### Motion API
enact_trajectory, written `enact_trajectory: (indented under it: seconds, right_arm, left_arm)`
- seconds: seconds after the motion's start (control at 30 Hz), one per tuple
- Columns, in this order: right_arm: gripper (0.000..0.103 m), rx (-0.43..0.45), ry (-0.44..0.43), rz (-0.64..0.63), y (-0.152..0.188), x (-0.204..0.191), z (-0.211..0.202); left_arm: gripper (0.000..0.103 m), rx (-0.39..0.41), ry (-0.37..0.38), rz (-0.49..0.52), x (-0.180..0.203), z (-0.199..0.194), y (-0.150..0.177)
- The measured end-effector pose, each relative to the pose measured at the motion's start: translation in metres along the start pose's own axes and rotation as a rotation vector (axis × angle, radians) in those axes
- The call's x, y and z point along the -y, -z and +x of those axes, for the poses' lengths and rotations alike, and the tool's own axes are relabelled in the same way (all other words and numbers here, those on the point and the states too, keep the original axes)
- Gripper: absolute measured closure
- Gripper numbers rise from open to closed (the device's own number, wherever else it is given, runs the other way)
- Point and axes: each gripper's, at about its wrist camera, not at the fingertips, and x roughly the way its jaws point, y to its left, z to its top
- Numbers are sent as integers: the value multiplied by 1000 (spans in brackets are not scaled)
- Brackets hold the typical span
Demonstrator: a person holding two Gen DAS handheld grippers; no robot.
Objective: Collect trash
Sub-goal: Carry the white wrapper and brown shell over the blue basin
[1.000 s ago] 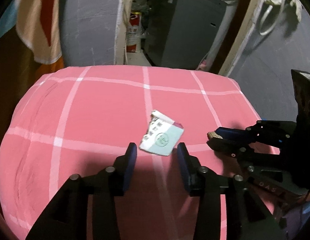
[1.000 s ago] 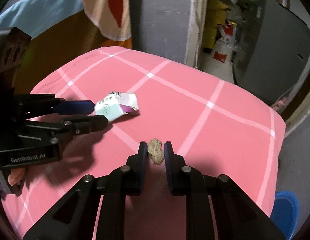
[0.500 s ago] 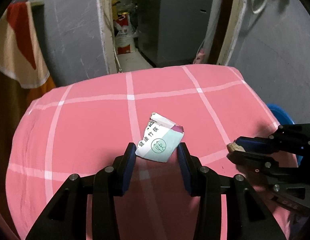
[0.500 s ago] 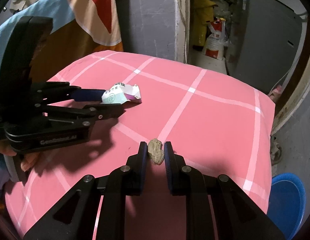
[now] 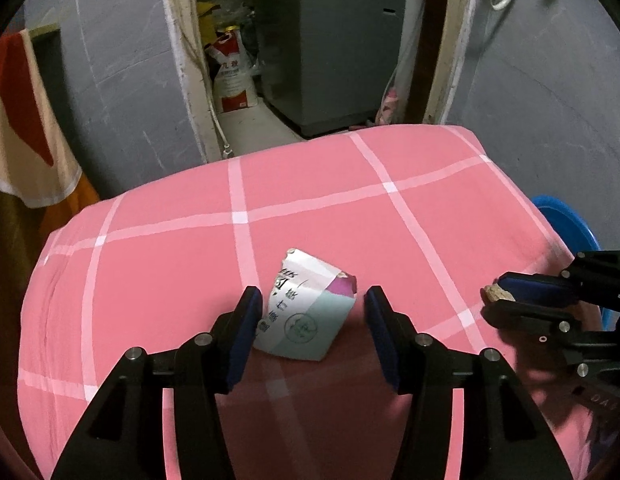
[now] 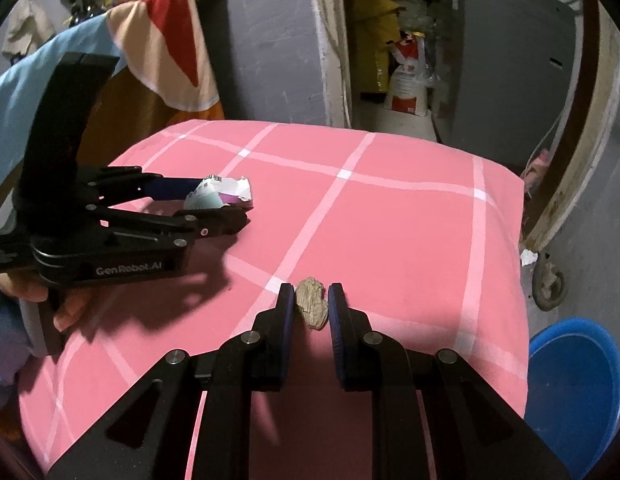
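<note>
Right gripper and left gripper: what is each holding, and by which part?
The right gripper pinches the brown crumpled wad by its two sides. The left gripper holds nothing: its jaws stand open around the crumpled paper packet.

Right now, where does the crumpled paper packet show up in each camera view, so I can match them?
Left wrist view: the crumpled paper packet sits low centre, between the left hand-held gripper's open fingers.
Right wrist view: the packet is at upper left, at the tips of that same gripper.
Shared landmark: the blue bucket beside the pink checked cloth.
</note>
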Motion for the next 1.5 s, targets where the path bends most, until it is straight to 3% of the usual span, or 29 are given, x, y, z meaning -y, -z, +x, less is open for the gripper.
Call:
enact_trajectory:
  seconds: [0.1, 0.27, 0.43, 0.63, 0.87, 1.23, 1.5]
  right_arm:
    - [88, 10, -7, 20, 0, 2, -1]
    - [88, 30, -11, 46, 4, 1, -4]
    - [88, 83, 1, 71, 14, 5, -19]
    - [88, 223, 33, 104, 23, 9, -56]
    - [88, 435, 98, 132, 34, 22, -124]
    - [88, 735, 280, 120, 62, 41, -235]
    - [88, 805, 383, 129, 90, 59, -276]
  left_arm:
    - [67, 2, 6, 16, 3, 0, 0]
    - [71, 7, -2, 21, 6, -2, 2]
    - [71, 37, 36, -22, 11, -12, 7]
    - [71, 161, 142, -128, 29, -42, 14]
    - [71, 349, 228, -184, 65, -87, 6]
    - [71, 623, 274, -110, 148, -152, -22]
    - [71, 711, 298, -53, 201, -168, -24]
